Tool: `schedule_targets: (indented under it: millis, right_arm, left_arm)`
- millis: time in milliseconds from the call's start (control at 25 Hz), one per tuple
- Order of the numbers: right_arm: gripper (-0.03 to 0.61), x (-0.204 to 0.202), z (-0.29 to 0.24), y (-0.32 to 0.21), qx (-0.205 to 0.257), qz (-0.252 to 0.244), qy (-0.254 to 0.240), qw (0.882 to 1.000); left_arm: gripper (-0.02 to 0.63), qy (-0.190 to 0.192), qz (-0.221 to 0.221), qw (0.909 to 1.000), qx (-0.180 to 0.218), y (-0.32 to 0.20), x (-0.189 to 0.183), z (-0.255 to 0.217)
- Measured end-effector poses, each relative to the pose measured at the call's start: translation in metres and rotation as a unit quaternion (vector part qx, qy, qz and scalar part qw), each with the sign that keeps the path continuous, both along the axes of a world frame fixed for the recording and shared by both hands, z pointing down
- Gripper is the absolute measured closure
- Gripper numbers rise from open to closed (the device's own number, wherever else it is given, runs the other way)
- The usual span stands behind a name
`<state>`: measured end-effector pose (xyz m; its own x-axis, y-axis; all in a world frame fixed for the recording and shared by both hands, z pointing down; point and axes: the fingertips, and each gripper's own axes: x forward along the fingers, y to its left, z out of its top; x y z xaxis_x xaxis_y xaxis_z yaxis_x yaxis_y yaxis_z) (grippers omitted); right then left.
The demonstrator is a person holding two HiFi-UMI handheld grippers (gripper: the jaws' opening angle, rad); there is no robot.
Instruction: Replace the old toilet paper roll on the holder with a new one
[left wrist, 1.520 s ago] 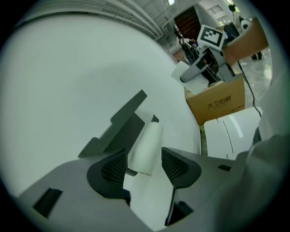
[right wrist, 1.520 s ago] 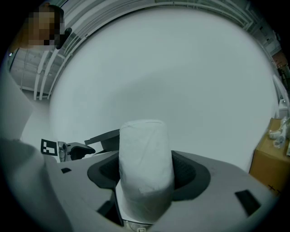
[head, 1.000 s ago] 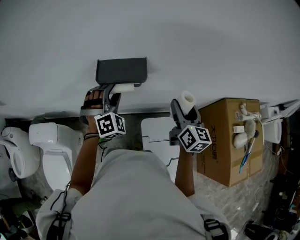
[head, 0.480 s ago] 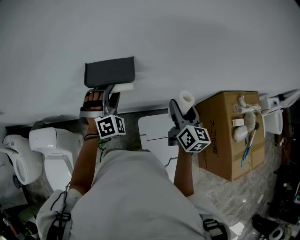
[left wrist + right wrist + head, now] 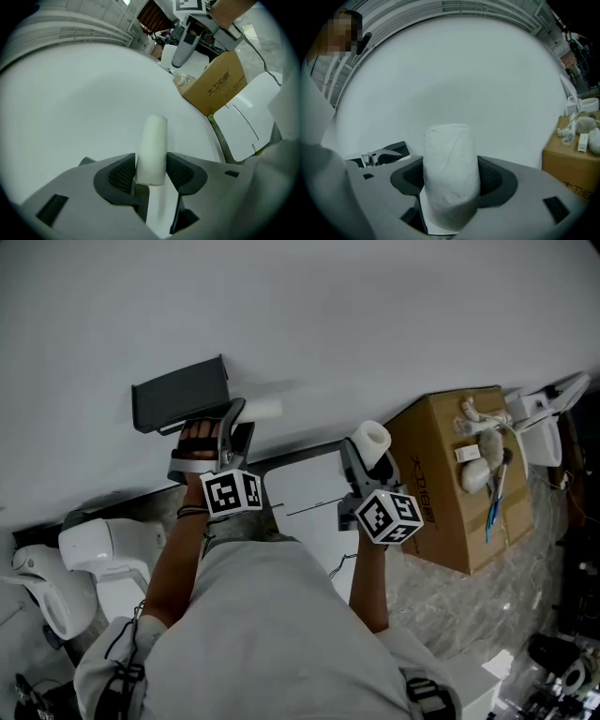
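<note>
A dark holder (image 5: 180, 393) is fixed to the white wall. To its right my left gripper (image 5: 239, 415) is shut on the thin, nearly used-up old roll (image 5: 263, 410), which sticks out past the jaws, clear of the holder. Its jaws have just closed a little on that roll. In the left gripper view both pads press the slim white tube (image 5: 152, 146). My right gripper (image 5: 371, 457) is further right, level with the left, shut on a fatter new roll (image 5: 373, 438). That full roll (image 5: 451, 174) fills the gap between its jaws and points at the bare wall.
A cardboard box (image 5: 450, 486) with small white items and a cable on top stands at the right by the wall. A white toilet (image 5: 105, 551) is at the lower left. A flat white panel (image 5: 305, 495) lies on the floor below the grippers.
The left gripper has drawn the old roll rightward out from under the holder. The right gripper with the new roll has shifted slightly, and the head view has swung.
</note>
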<state>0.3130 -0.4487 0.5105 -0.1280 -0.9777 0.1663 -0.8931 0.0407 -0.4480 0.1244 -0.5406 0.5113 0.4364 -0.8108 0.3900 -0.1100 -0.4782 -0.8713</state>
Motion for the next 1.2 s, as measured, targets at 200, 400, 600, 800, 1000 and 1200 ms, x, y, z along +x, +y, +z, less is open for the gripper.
schedule_targets:
  millis: [200,400,600,800,1000,1200]
  right_arm:
    - [0.267,0.020,-0.002,0.016,0.008,0.037,-0.018,0.999]
    - [0.267,0.032,-0.005,0.028,0.020,0.060,-0.043,0.997]
    - [0.267,0.029,-0.012,0.031,0.034,0.063,-0.080,0.994]
    - [0.268,0.014,-0.020,0.028,0.049,0.058,-0.129,0.989]
    - [0.268,-0.004,-0.026,0.021,0.073,0.058,-0.210,0.973]
    - [0.268,-0.031,-0.022,0.013,0.065,0.066,-0.301,0.949]
  left_arm:
    - [0.388,0.037,0.052,0.9977,-0.023,0.015,0.038,-0.004]
    - [0.388,0.157,0.074,0.9779,-0.116,0.036,0.056,-0.021]
    - [0.388,0.263,0.066,0.9478,-0.168,0.046,0.046,-0.046]
    - [0.388,0.331,0.039,0.9262,-0.177,0.050,0.013,-0.070]
    - [0.388,0.377,0.018,0.9104,-0.169,0.054,-0.031,-0.089]
    - [0.388,0.421,0.000,0.8932,-0.159,0.057,-0.073,-0.103]
